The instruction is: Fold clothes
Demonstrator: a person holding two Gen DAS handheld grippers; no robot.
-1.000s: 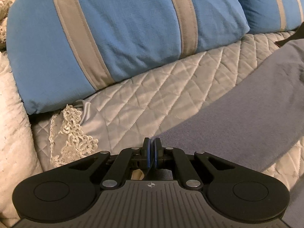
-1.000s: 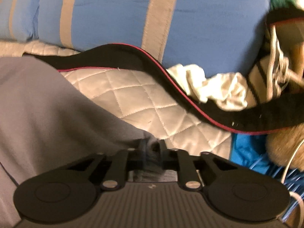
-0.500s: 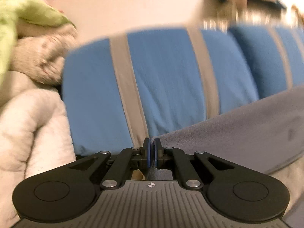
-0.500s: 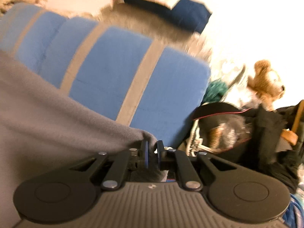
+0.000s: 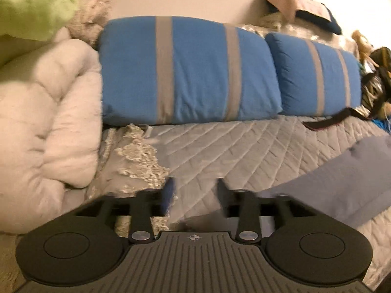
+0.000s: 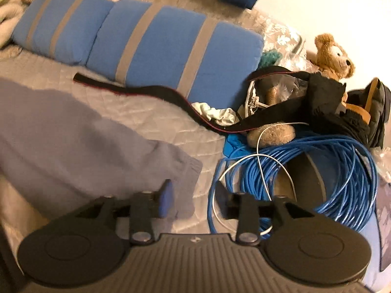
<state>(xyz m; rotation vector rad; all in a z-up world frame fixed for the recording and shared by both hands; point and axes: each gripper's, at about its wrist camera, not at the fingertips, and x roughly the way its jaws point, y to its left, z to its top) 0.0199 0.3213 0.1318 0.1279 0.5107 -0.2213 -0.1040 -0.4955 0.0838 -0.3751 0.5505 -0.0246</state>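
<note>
A grey garment (image 6: 68,141) lies spread on the quilted bed cover (image 6: 146,112); its ribbed corner (image 6: 189,168) lies just ahead of my right gripper. In the left wrist view the same grey garment (image 5: 342,183) lies at the right, its edge reaching the right finger. My left gripper (image 5: 195,190) is open and empty above the quilt (image 5: 220,146). My right gripper (image 6: 194,193) is open and empty, just above the garment's corner.
Two blue pillows with grey stripes (image 5: 190,73) (image 6: 171,48) lie along the back. A white duvet (image 5: 44,127) is piled at left. A black strap (image 6: 151,92), a coil of blue cable (image 6: 305,175), a teddy bear (image 6: 332,56) and dark bags (image 6: 342,107) crowd the right.
Both grippers were shut on the grey garment and held it up; now both are open and the garment lies on the bed. Both views have pulled back and tilted down.
</note>
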